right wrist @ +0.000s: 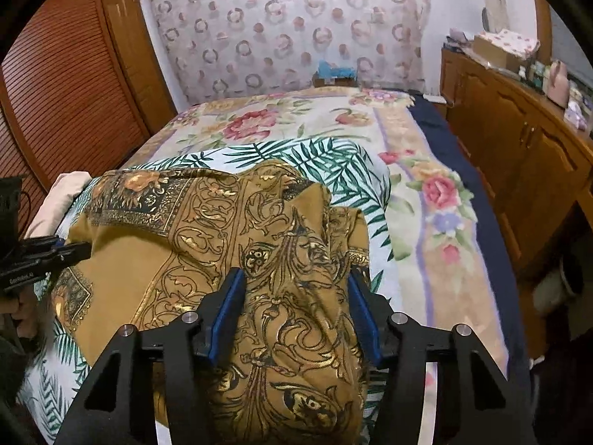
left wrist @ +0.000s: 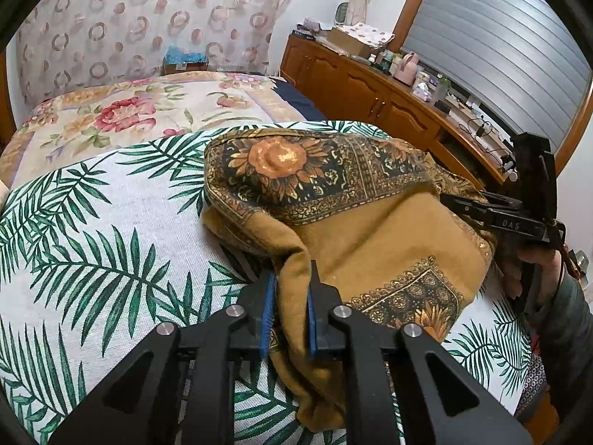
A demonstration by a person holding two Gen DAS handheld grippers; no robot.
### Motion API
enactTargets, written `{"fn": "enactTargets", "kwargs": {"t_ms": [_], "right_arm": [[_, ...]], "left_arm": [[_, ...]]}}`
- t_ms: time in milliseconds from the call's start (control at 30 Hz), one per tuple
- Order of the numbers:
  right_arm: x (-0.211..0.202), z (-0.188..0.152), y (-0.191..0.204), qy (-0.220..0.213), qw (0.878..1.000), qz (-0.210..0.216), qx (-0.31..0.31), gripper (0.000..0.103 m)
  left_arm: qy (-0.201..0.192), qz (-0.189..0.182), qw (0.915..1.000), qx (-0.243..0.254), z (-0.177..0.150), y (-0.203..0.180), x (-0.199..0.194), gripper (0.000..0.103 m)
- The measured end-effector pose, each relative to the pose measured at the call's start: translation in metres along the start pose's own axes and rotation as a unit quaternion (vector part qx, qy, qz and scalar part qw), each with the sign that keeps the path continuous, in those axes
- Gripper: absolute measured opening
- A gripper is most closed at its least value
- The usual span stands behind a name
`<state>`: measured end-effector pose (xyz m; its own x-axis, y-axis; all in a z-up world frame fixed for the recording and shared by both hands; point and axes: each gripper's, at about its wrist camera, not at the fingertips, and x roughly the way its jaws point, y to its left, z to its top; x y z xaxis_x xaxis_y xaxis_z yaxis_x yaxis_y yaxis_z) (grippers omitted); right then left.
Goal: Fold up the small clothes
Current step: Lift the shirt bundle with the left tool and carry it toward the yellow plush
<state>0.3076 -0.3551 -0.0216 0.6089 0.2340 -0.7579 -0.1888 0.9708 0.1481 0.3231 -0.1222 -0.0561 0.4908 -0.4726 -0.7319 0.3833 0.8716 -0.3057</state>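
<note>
A mustard-gold cloth with black and orange sunflower print (left wrist: 370,230) lies bunched on a palm-leaf sheet (left wrist: 111,222). My left gripper (left wrist: 291,304) is shut on a raised fold at its near edge, blue pads pinching the fabric. In the right wrist view the same cloth (right wrist: 222,230) fills the middle. My right gripper (right wrist: 296,311) has its jaws wide apart with a thick bunch of cloth between them, and the pads (right wrist: 229,307) touch its sides. The right gripper also shows in the left wrist view (left wrist: 500,211) at the cloth's right edge.
The palm-leaf sheet lies over a floral bedspread (right wrist: 426,170) on a bed. A wooden cabinet (left wrist: 370,89) with bottles and boxes runs along the right. A slatted wooden door (right wrist: 66,85) stands left. A patterned curtain (left wrist: 148,22) hangs behind.
</note>
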Motion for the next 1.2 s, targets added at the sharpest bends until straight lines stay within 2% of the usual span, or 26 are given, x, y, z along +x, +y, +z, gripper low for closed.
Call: {"fn": "enactTargets", "kwargs": {"t_ms": [100,133,167,200,233,267,367,433,567,733,933,1033,1200], "right_arm": [[-0.001,0.002,-0.005,0.005,1.0,0.008,0.0,0.055],[-0.001,0.002,-0.004,0.005,1.0,0.015,-0.001,0.048],[-0.002,0.002,-0.003,0.007,1.0,0.027,-0.001,0.036],[-0.002,0.002,-0.003,0.009,1.0,0.03,-0.001,0.035],[-0.002,0.002,-0.003,0.007,0.999,0.031,-0.002,0.029],[-0.004,0.002,-0.003,0.005,0.999,0.035,-0.003,0.023],[-0.011,0.002,-0.004,-0.005,0.999,0.032,0.001,0.017],[-0.017,0.001,0.002,-0.016,1.0,0.019,-0.008,0.016],[-0.028,0.001,0.019,-0.037,0.999,0.018,-0.021,0.014],[-0.034,0.009,0.055,-0.057,0.996,0.047,-0.046,0.014],[-0.022,0.024,0.121,-0.074,0.989,0.091,-0.095,0.014],[-0.01,0.036,0.161,-0.08,0.982,0.119,-0.123,0.014],[0.019,0.069,0.233,-0.09,0.967,0.154,-0.181,0.014]], "left_arm": [[0.007,-0.009,0.9998,-0.013,0.0,0.006,0.003,0.02],[0.008,-0.016,0.9997,-0.018,0.0,0.007,0.004,0.02],[0.01,-0.019,0.9996,-0.017,0.001,0.007,0.004,0.02],[0.012,-0.021,0.9996,-0.013,0.001,0.006,0.004,0.015],[0.009,-0.022,0.9997,-0.007,0.002,0.004,0.002,0.012],[0.004,-0.023,0.9997,-0.006,0.003,0.002,-0.001,0.012],[-0.021,-0.026,0.9994,-0.004,0.003,-0.004,-0.017,0.011],[-0.041,-0.031,0.9987,-0.002,0.004,-0.008,-0.033,0.01],[-0.08,-0.032,0.9963,0.003,0.003,-0.013,-0.071,0.01],[-0.116,-0.013,0.9931,0.0,-0.011,0.001,-0.12,0.01],[-0.158,0.03,0.9865,-0.031,-0.041,0.041,-0.18,0.01],[-0.184,0.068,0.9795,-0.048,-0.061,0.068,-0.214,0.01],[-0.202,0.122,0.9679,-0.087,-0.089,0.11,-0.242,0.01]]}}
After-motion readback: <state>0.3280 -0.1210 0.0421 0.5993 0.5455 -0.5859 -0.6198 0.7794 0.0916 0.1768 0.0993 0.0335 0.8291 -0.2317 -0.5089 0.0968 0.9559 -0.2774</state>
